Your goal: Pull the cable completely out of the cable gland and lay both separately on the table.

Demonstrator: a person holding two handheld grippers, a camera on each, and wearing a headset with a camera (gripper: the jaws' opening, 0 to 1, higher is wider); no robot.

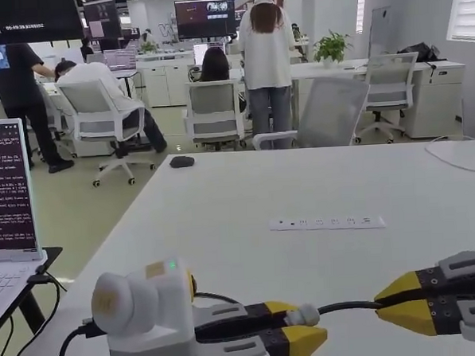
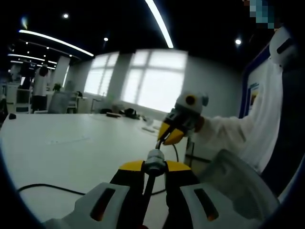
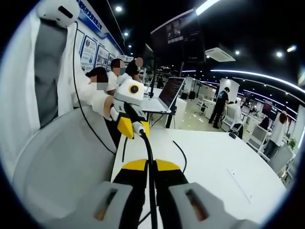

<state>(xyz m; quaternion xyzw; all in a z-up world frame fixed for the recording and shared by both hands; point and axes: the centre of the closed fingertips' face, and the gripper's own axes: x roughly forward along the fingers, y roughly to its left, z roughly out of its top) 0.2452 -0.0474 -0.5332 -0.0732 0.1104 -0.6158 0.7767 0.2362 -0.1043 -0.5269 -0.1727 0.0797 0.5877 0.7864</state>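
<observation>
**A:** How far along is it?

**B:** Early, I'd say. The cable [image 1: 348,305] is not yet out of the gland [image 2: 155,161]. It enters the gland's nose, and a short taut stretch spans the gap between the two grippers. Nothing is laid down; both pieces are held above the tabletop [image 1: 301,182].

**A:** Who holds what?

**B:** The left gripper [image 1: 299,326] is clamped on the gland, its yellow tips pinching the body with the nose poking out ahead. The right gripper [image 1: 385,306] is closed on the cable, near the gland. In its own view the cable runs straight out between its jaws to the gland.

**A:** And the rest of the cable?

**B:** A dark line lies loose on the tabletop below and behind the left gripper. It is probably the tail on the far side of the gland, though I cannot trace it through.

**A:** So what's left?

**B:** The whole pull, by my reading. The grippers have to draw apart until the tail clears the gland. Then cable and gland go down on the tabletop, apart from each other.
</observation>
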